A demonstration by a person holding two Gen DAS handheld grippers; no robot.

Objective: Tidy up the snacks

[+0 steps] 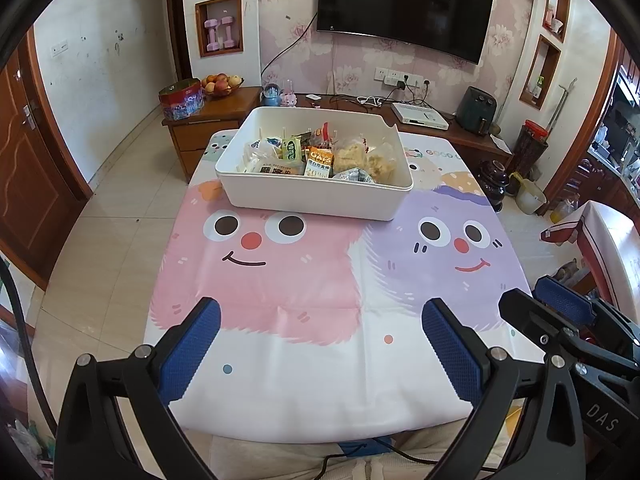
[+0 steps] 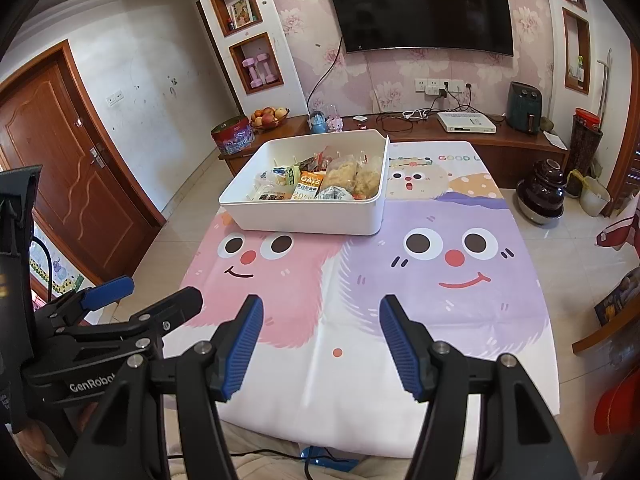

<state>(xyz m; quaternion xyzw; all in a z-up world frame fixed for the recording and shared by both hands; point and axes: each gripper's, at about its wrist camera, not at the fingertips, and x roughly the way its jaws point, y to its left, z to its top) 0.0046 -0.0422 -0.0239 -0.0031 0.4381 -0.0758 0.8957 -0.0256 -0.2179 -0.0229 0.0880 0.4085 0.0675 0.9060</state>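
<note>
A white rectangular bin (image 1: 316,200) (image 2: 304,216) stands on the far half of the table and holds several wrapped snacks (image 1: 320,158) (image 2: 316,184), among them an orange oat bar packet and pale puffed pieces in clear bags. My left gripper (image 1: 320,320) hovers open over the near pink part of the cloth, nothing between its blue pads. My right gripper (image 2: 320,320) hangs open over the near middle of the cloth, also empty. In each wrist view the other gripper shows at the side: the right gripper (image 1: 556,304) and the left gripper (image 2: 156,292).
A cartoon tablecloth (image 1: 320,272) (image 2: 400,280) with pink and purple faces covers the table. Behind it a low wooden cabinet (image 1: 212,120) carries a tin, a fruit bowl, cables and a box. A dark jar (image 2: 540,196) and a bucket stand on the floor at right.
</note>
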